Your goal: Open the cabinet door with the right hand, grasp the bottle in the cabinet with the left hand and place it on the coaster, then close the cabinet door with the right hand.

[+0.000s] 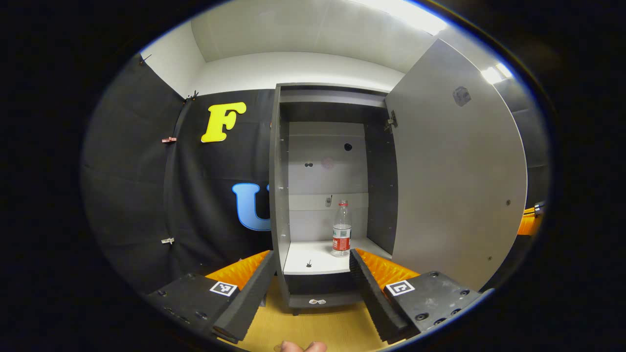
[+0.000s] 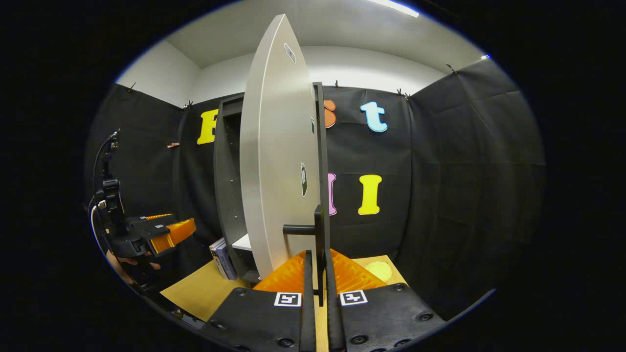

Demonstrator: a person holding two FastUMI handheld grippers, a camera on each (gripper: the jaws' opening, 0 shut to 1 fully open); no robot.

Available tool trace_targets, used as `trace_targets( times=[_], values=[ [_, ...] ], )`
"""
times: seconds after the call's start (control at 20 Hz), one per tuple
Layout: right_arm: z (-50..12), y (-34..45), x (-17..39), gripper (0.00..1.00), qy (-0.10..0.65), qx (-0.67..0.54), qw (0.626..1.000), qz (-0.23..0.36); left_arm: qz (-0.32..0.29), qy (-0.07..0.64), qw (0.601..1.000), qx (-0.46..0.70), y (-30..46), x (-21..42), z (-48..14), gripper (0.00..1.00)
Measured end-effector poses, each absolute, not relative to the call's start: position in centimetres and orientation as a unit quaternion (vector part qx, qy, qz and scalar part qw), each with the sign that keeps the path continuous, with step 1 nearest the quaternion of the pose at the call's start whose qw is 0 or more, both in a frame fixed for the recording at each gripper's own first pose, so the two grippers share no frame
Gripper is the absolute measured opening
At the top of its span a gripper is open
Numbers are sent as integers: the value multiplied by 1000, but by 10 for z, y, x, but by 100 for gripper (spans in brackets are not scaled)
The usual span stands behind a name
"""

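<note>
Cabinet point(image 1: 281, 195): door point(image 1: 455, 171) swung open. Bottle point(image 1: 341, 229): 1, upright on the cabinet shelf point(image 1: 313, 256), right of centre. Left gripper point(image 1: 310, 274): spread wide, short of the shelf, holding nothing. Right gripper point(image 2: 317, 271): pinched narrow on the door handle point(image 2: 319, 234). Coaster point(image 2: 378, 270): on table point(image 2: 195, 293), right of door.

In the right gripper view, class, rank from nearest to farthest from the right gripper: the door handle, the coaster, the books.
1. Door handle: clamped between the right gripper fingers.
2. Coaster: on the table, just right, beyond the fingertips.
3. Books: far left, beside the cabinet base.
</note>
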State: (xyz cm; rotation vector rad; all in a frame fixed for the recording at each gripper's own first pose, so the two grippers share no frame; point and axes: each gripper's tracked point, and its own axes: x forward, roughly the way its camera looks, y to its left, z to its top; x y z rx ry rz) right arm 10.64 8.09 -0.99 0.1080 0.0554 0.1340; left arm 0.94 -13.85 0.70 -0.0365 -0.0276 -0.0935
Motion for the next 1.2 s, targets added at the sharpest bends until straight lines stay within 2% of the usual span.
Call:
trace_targets(
  times=[0.25,0.6,0.65,0.7,0.75,0.9,0.95,1.05,1.2],
  values=[
    [-11,70,107,13,29,48,997,54,-46,-15,999,-16,-155,13,12,95],
    [-9,67,106,14,28,50,997,61,-59,-15,998,-13,-186,29,14,92],
    [-7,70,105,21,27,57,996,65,-61,-15,998,-12,-190,32,14,92],
    [-5,74,103,22,23,69,995,70,-66,-15,998,-11,-196,36,13,92],
    [-2,79,104,37,17,83,994,73,-70,-14,997,-11,-203,42,14,92],
    [1,76,112,67,-4,102,993,58,-82,-13,997,-9,-222,66,12,94],
    [1,67,113,87,-7,101,994,37,-84,-14,996,-7,-227,74,12,92],
    [-5,52,114,99,4,111,994,-2,-91,-17,996,-2,-240,96,12,94],
    [-2,40,104,97,-7,112,992,-57,-93,-19,995,9,-254,131,10,95]
  ],
)
